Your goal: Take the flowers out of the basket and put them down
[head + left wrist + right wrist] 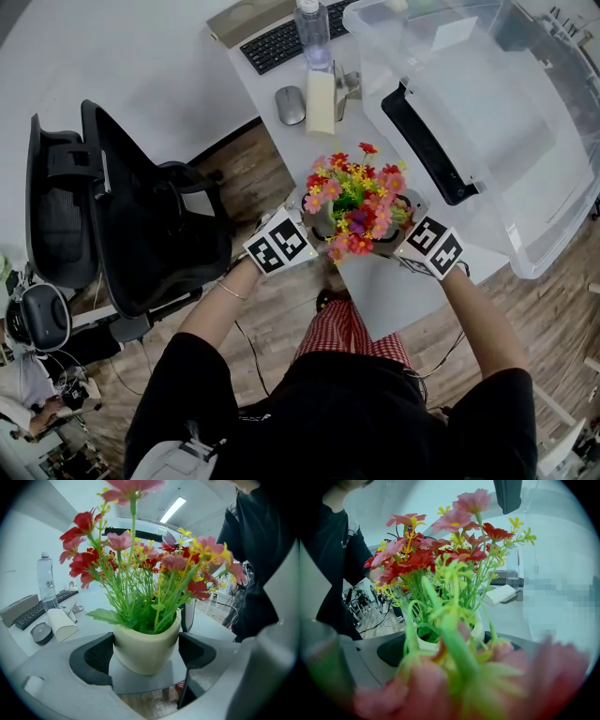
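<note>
The label on the water bottle [313, 33] is too small for me to read. The marker cubes on my left gripper [302, 228] and right gripper [405, 217] carry only black-and-white square patterns.

In the left gripper view, the fingers [96, 657] are clamped on the cream pot [146, 651]. One dark pad presses its wall at 9 o'clock and the other at 3 o'clock, and the pot stands upright between them. Wood floor [153, 703] shows below the fingers.

In the right gripper view, a blurred pink bloom sits right against the lens. Past it I see the same pot with a dark pad [391, 651] against each side, so those fingers are closed on it too.

The flowers [356, 202] are red, pink and yellow on green stems, and they stand in the pot. In the head view they are held up between the two grippers, over the near left edge of the desk [386, 292]. The left forearm comes in from 7 o'clock and the right from 5 o'clock. They converge on the pot with both cubes facing up.

From the flowers, a clear bin [525, 141] with a black handle lies on the desk at 2 o'clock. A mouse [290, 105] is at 11 o'clock, with a keyboard [281, 42] and the bottle beyond it. A black office chair [141, 216] stands on the floor at 9 o'clock, well apart from the desk.
</note>
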Demonstrator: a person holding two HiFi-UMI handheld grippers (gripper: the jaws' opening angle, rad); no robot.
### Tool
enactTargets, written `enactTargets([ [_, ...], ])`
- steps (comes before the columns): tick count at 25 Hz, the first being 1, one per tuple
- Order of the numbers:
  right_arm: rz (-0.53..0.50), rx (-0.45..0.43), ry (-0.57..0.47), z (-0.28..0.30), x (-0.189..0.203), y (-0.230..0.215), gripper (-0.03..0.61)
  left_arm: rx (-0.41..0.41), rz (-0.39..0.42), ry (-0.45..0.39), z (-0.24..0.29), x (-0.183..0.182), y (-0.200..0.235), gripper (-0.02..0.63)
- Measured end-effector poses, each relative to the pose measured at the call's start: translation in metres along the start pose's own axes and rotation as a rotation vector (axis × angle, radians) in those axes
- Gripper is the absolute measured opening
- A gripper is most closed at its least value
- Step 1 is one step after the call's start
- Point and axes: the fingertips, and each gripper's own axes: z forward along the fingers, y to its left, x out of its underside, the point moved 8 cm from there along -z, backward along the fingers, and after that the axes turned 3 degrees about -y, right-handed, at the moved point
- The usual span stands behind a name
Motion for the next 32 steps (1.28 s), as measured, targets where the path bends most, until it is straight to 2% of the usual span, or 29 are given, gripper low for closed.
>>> enactTargets([
  [10,-0.011,-0.005,-0.007,0.000,0.001,0.000,0.453,0.000,0.001,-0.016,0.000,0.001,0.000,0.428],
  [15,-0.006,0.012,-0.028,-0.001,0.002,0.000,0.453,-0.033,0.001,-0.030,-0.003,0.003,-0.001,0.428],
  [21,0.029,0.056,-0.048,-0.005,0.004,0.004,0.451,-0.088,-0.052,-0.066,-0.008,0.007,-0.006,0.428],
  [32,0.111,0.126,-0.137,-0.024,0.000,0.007,0.451,-0.114,-0.106,-0.123,-0.016,0.005,-0.016,0.428],
])
